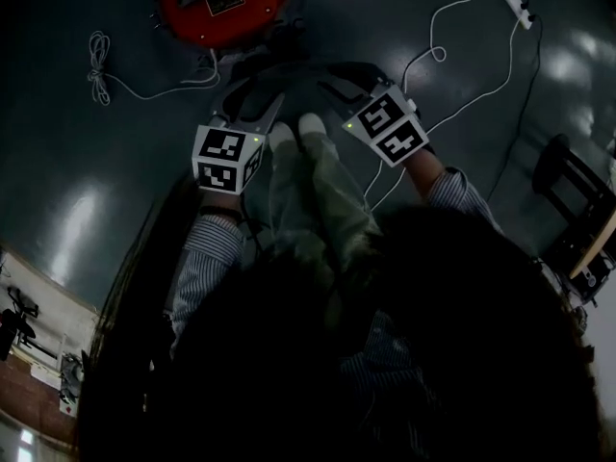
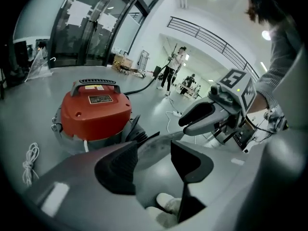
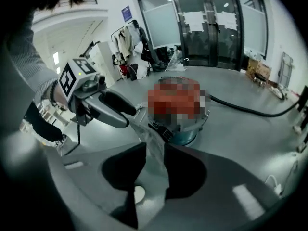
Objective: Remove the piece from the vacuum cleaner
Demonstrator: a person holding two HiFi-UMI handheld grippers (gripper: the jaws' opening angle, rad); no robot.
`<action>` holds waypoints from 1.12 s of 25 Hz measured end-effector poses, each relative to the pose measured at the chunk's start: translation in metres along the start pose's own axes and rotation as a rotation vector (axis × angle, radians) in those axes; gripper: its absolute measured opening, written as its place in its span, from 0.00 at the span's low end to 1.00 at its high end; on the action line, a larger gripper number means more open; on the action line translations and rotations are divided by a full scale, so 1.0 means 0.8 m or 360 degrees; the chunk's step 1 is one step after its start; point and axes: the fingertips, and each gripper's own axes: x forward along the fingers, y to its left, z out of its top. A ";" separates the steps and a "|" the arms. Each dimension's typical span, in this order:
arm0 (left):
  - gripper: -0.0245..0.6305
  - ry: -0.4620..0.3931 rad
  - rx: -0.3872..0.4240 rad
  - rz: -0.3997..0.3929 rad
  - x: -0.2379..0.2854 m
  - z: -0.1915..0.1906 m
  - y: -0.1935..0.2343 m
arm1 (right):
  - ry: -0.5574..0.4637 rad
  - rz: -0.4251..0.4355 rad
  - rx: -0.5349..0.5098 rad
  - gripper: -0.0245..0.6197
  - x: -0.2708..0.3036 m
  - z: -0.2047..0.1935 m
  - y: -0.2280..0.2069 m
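grey crinkly film (image 3: pixel 153 146) sits between parted jaws of left hand-held gripper (image 2: pixel 153 160) and right hand-held gripper (image 3: pixel 154 170), by domed red vacuum (image 2: pixel 96 110).

Glossy grey floor (image 1: pixel 77 114) carries red vacuum cleaner (image 1: pixel 223 3) and white cable (image 1: pixel 96 61).

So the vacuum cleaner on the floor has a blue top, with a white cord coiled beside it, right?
Not blue: the vacuum cleaner has a red top, as the left gripper view shows. The white cord does lie coiled beside it.
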 end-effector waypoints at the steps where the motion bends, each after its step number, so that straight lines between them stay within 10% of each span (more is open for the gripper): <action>1: 0.40 0.0026 0.0048 0.0009 0.007 -0.005 0.004 | 0.0037 -0.0018 -0.0067 0.21 0.007 -0.004 -0.003; 8: 0.44 0.0230 0.0248 0.0054 0.045 -0.031 0.026 | 0.0193 -0.0040 -0.0370 0.26 0.048 -0.015 -0.016; 28: 0.12 0.0475 0.0413 0.0003 0.073 -0.066 0.045 | 0.0256 -0.0038 -0.0341 0.08 0.080 -0.031 -0.031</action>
